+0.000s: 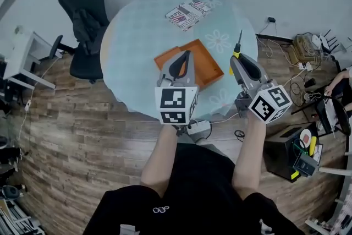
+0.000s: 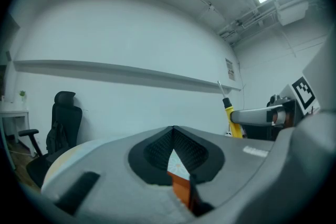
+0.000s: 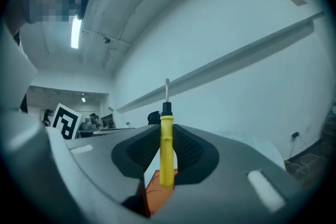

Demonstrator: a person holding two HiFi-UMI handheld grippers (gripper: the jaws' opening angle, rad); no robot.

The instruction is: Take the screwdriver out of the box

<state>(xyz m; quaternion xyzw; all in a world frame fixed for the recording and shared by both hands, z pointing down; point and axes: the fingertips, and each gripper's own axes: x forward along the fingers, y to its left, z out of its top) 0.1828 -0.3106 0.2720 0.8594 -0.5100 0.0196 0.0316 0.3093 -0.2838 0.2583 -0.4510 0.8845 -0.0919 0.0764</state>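
Observation:
The yellow-handled screwdriver (image 3: 166,149) stands upright between the pads of my right gripper (image 3: 166,131), which is shut on its handle, with the metal shaft pointing up. In the head view the right gripper (image 1: 235,58) holds the screwdriver (image 1: 237,45) above the table, just right of the open orange box (image 1: 204,66). My left gripper (image 1: 187,54) hovers over the box with its fingertips together and nothing between them. From the left gripper (image 2: 174,131) view, the screwdriver (image 2: 231,115) shows off to the right and the orange box (image 2: 181,189) peeks through below.
The round glass-topped table (image 1: 137,36) carries a printed packet (image 1: 188,12) at its far side. A black office chair (image 1: 85,19) stands to the left. Cables and power strips (image 1: 300,58) lie on the floor at the right, near a seated person (image 1: 341,82).

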